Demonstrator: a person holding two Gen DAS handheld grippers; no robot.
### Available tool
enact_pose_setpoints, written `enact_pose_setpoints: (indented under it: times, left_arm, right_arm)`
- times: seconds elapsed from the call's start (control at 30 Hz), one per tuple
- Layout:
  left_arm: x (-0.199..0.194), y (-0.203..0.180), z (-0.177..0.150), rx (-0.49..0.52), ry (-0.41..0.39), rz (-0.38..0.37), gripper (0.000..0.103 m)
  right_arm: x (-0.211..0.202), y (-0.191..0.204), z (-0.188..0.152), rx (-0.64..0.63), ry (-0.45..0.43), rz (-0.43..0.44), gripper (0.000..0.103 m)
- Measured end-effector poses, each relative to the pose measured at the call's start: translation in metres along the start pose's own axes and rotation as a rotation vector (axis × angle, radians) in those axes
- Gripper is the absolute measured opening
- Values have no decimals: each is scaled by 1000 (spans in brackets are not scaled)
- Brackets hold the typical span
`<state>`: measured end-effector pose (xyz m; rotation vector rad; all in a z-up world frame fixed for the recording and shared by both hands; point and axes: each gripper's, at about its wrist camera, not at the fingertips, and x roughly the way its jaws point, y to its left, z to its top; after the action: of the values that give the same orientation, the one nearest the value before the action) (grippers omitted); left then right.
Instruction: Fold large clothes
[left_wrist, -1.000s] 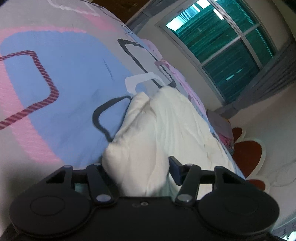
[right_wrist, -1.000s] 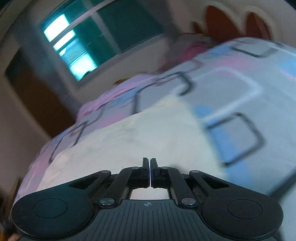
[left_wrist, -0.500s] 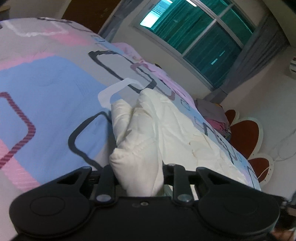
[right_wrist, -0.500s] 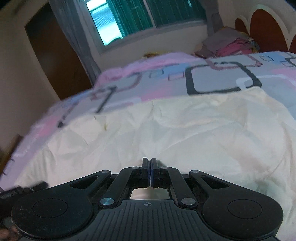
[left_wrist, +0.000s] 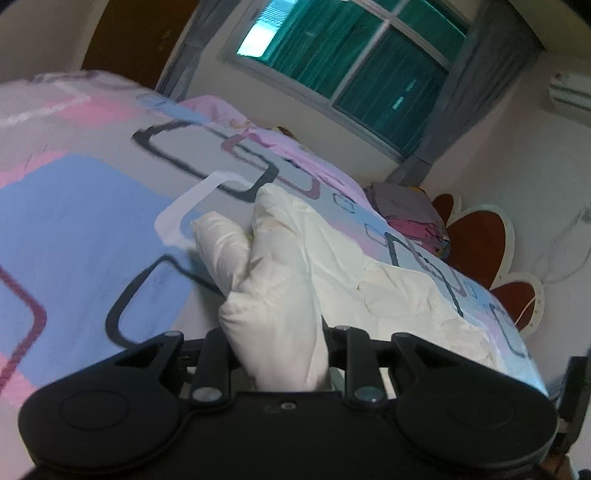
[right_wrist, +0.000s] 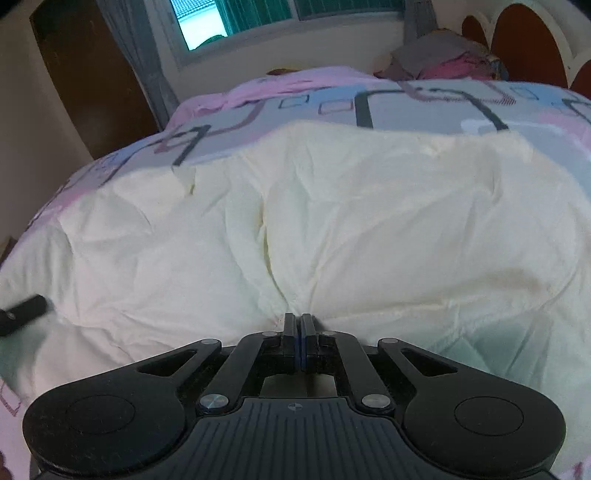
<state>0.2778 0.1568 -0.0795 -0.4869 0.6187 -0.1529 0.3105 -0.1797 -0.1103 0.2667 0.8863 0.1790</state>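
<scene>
A large cream-white garment lies spread and wrinkled on the patterned bedspread. My right gripper is shut on the garment's near edge, and the cloth puckers at the pinch. In the left wrist view, my left gripper is shut on a thick bunched end of the same garment, which hides the fingertips. The rest of the cloth trails off to the right across the bed. The other gripper's dark tip shows at the left edge of the right wrist view.
A pile of grey and pink clothes sits at the bed's far end by the red and white headboard. A window with green curtains and a dark wooden door stand behind the bed.
My left gripper has closed tighter on the bunched cloth and tilted up. My right gripper has swung around and dropped toward the garment, staying shut.
</scene>
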Motion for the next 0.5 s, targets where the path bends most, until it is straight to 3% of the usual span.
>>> enact_pose_setpoints:
  times: [0.23, 0.37, 0.5]
  left_arm:
    - [-17, -56, 9, 165, -80, -53, 23]
    - [-25, -104, 12, 269, -115, -71, 23]
    - [-26, -155, 8, 377, -115, -95, 23]
  right_arm:
    - [3, -15, 5, 48, 24, 44, 3]
    - [-32, -43, 10, 140, -68, 112, 3]
    - [-68, -92, 9, 148, -112, 82, 3]
